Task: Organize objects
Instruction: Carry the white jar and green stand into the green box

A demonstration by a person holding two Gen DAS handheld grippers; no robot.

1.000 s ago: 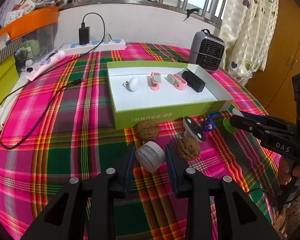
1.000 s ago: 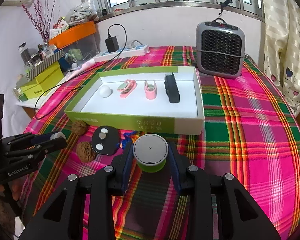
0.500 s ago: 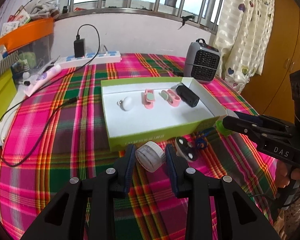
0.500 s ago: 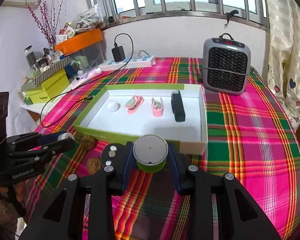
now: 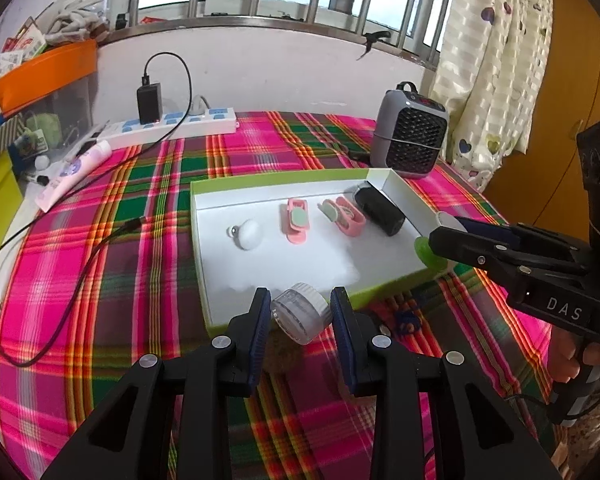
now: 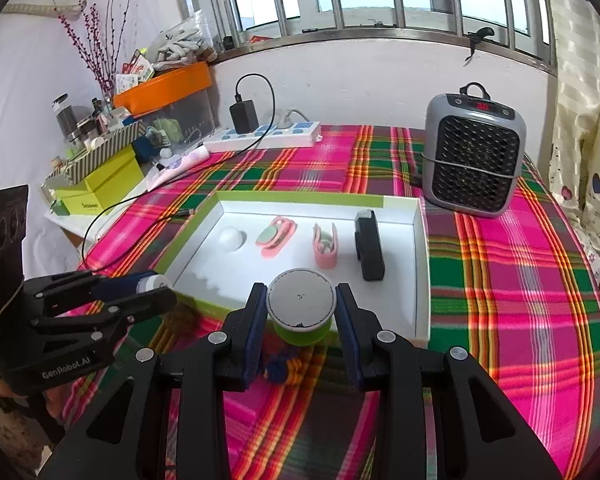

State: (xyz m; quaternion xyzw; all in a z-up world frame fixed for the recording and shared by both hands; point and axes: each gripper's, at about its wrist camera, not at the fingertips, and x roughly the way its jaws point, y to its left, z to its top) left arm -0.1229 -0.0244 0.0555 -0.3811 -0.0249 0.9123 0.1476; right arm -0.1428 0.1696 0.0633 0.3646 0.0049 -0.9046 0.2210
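Above the near edge of the green-sided white cardboard box [image 5: 300,268], the left gripper's [image 5: 300,314] fingers [image 5: 256,320] squeeze a small clear ribbed-cap jar [image 5: 300,312]. The right gripper's [image 6: 302,312] fingers [image 6: 256,320] squeeze a green round grey-topped tub [image 6: 302,312].

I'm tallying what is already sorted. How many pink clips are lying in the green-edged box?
2. Both lie on the white floor of the box: one pink clip right of the white ball, the other pink clip left of the black device. Nothing seems hidden.
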